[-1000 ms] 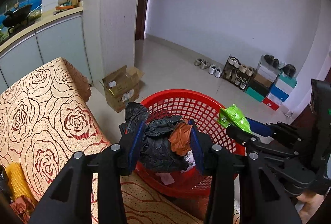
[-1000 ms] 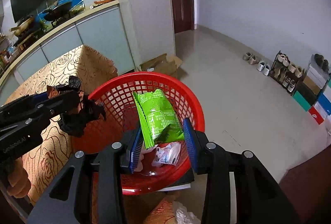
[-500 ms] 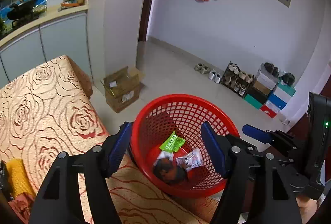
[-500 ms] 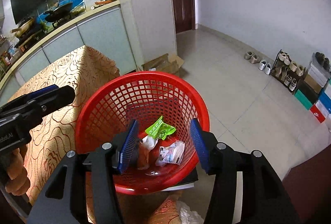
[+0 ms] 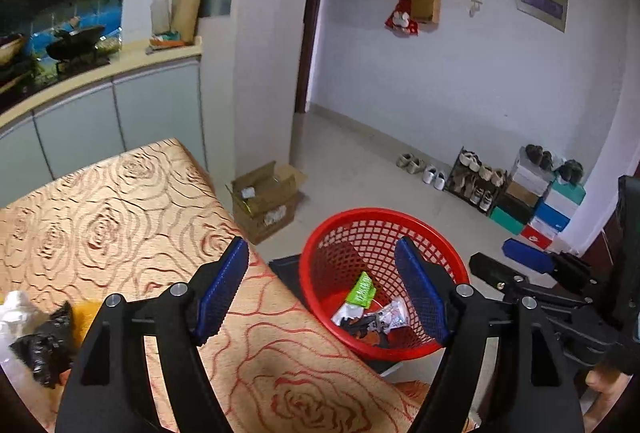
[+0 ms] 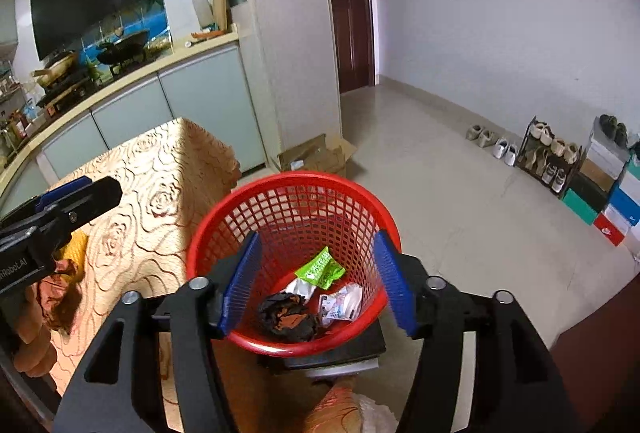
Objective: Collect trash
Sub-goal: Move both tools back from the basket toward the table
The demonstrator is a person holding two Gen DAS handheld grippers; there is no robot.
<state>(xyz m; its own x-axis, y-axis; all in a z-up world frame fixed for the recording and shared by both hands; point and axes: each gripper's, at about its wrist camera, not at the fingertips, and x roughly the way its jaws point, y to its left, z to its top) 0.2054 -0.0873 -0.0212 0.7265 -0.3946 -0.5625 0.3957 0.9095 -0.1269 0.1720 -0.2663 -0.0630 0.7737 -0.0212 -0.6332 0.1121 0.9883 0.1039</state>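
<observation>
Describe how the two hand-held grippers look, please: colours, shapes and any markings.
Each hand-held gripper, left and right, has black angular plastic fingers with silver bolts and ribbed blue pads. White lettering marks the left one's side, only partly readable.

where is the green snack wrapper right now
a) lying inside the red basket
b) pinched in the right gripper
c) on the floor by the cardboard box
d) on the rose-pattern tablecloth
a: the green snack wrapper lies loose at the bottom of the red basket, beside a crumpled black bag, and nothing is between the opening jaws of the right gripper.
</observation>
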